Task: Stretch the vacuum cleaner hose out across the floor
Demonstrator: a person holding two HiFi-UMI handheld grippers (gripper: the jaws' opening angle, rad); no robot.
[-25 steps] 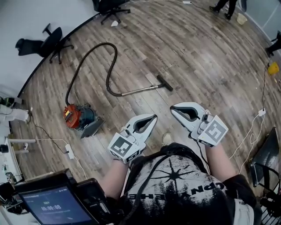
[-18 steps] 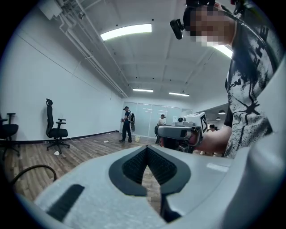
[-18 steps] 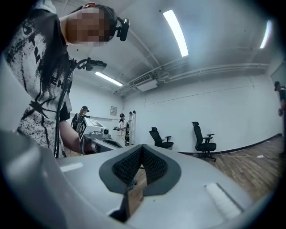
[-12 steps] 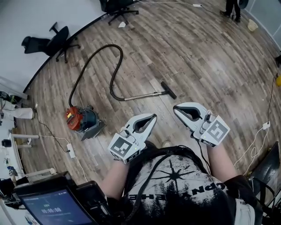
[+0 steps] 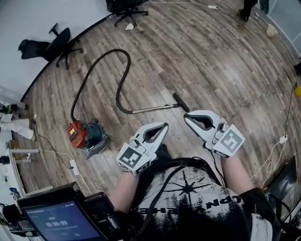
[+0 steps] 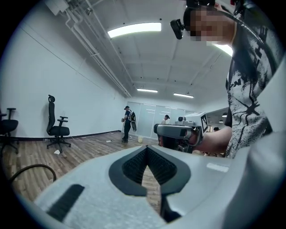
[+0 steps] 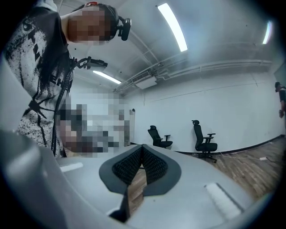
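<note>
Wood-plank flooring (image 5: 221, 66) is stretching away beneath both grippers, which a person is holding side by side in front of the chest. The left gripper (image 5: 164, 125) is showing its jaws closed tip to tip with nothing between them. The right gripper (image 5: 185, 117) is doing the same, its ribbed pads meeting on empty air.

Just ahead of the two jaw tips, the black floor nozzle (image 5: 180, 101) is lying on the planks, touched by neither gripper. From it a metal tube (image 5: 150, 109) is running off to the left, ahead of the left jaws, and joining the black hose (image 5: 123, 70). That hose is curving away from the jaws in a tall loop, then coming back down to the red and blue vacuum cleaner (image 5: 85, 133), which is sitting well to the left of the left jaws.

Far beyond the loop, a black office chair (image 5: 55, 43) and a second chair (image 5: 124, 7) are standing near the white wall (image 5: 28, 19).
</note>
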